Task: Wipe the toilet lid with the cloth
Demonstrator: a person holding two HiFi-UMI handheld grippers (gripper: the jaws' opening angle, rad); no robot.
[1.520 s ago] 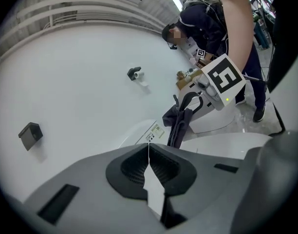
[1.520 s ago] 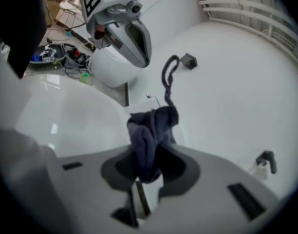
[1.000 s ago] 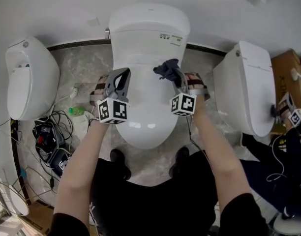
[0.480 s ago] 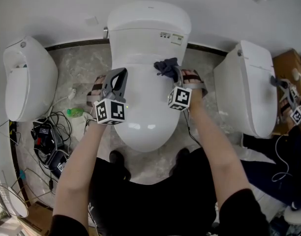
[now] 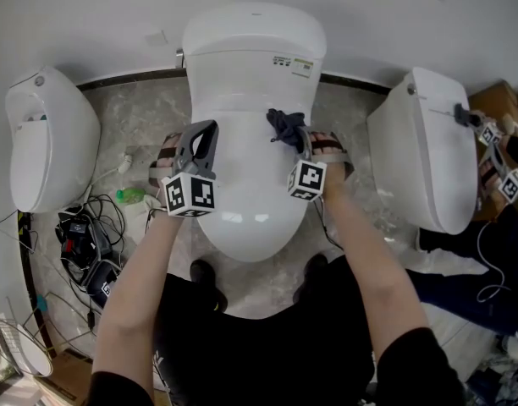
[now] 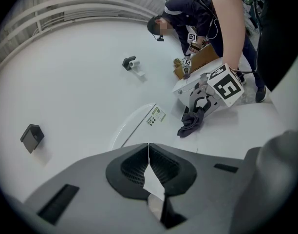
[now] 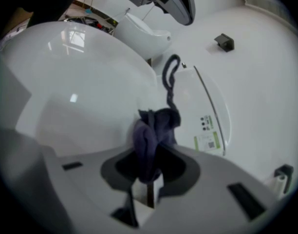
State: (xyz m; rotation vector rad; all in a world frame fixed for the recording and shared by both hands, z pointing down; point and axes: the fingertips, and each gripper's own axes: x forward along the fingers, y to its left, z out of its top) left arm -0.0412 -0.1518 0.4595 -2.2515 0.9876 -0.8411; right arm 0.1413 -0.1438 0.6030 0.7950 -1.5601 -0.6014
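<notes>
The white toilet lid (image 5: 246,176) lies shut below me, with the tank (image 5: 253,45) at the far end. A dark blue cloth (image 5: 284,125) is bunched on the lid's right far part, and my right gripper (image 5: 298,139) is shut on it. In the right gripper view the cloth (image 7: 151,135) hangs out from between the closed jaws over the lid (image 7: 76,91). My left gripper (image 5: 200,139) hovers at the lid's left edge, shut with nothing in it. The left gripper view shows its jaws together (image 6: 148,152) and the cloth (image 6: 192,123) across the lid.
A second toilet (image 5: 428,146) stands to the right and a third one (image 5: 47,134) to the left. Cables and a green bottle (image 5: 132,194) lie on the marble floor at left. Another person's hands with grippers (image 5: 496,155) work at the far right.
My right gripper has drawn the cloth a little nearer and to the left along the lid. The left gripper has stayed almost still.
</notes>
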